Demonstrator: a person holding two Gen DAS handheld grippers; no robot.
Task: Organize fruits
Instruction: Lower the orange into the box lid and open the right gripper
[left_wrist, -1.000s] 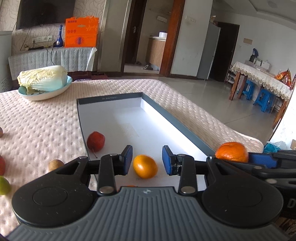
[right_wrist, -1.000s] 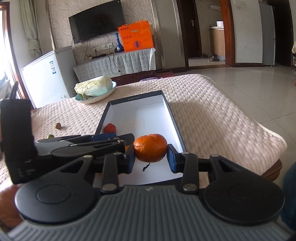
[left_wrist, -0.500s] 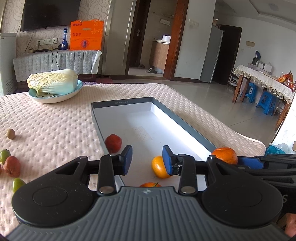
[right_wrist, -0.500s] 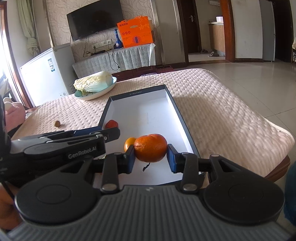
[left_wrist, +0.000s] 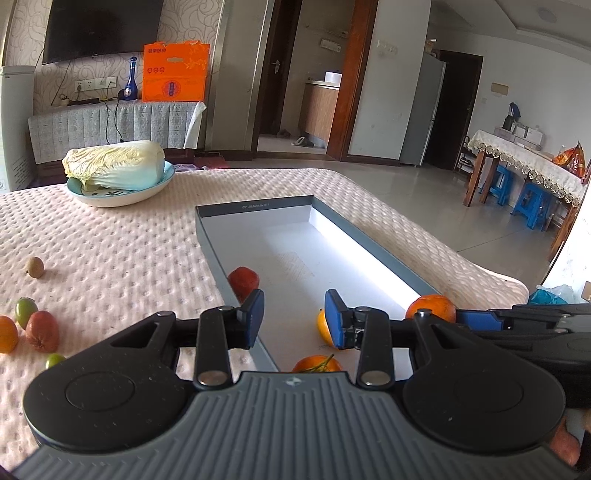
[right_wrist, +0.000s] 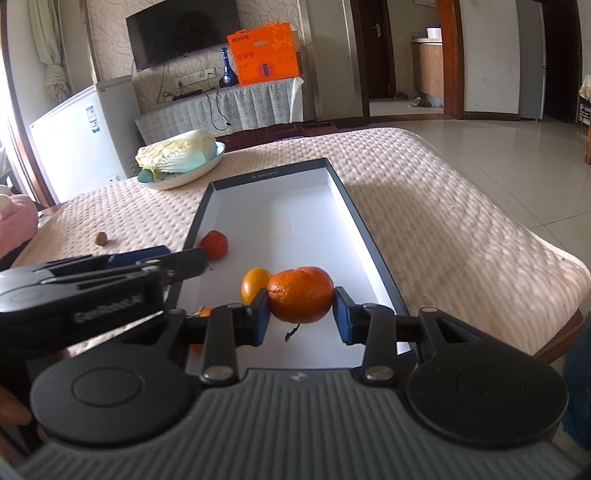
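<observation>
A grey-rimmed tray (left_wrist: 255, 205) (right_wrist: 269, 173) with a white floor lies on the quilted table. In it are a red fruit (left_wrist: 242, 280) (right_wrist: 214, 244), a yellow-orange fruit (left_wrist: 322, 328) (right_wrist: 254, 282) and a stemmed orange (left_wrist: 316, 363) at the near end. My right gripper (right_wrist: 301, 315) is shut on a mandarin (right_wrist: 300, 293) (left_wrist: 430, 308), held just above the tray's near end. My left gripper (left_wrist: 294, 319) is open with nothing between its fingers, over the tray's near left rim. Several loose fruits (left_wrist: 42, 330) lie on the cloth to the left.
A cabbage on a blue plate (left_wrist: 114, 170) (right_wrist: 177, 157) stands at the far left of the table. A small brown fruit (left_wrist: 35, 266) (right_wrist: 101, 238) lies alone on the cloth. The table's edge drops off to the right of the tray.
My left gripper has drawn back to the left, so the yellow-orange fruit once between its fingers now lies to their right. The right gripper has sunk slightly with the mandarin.
</observation>
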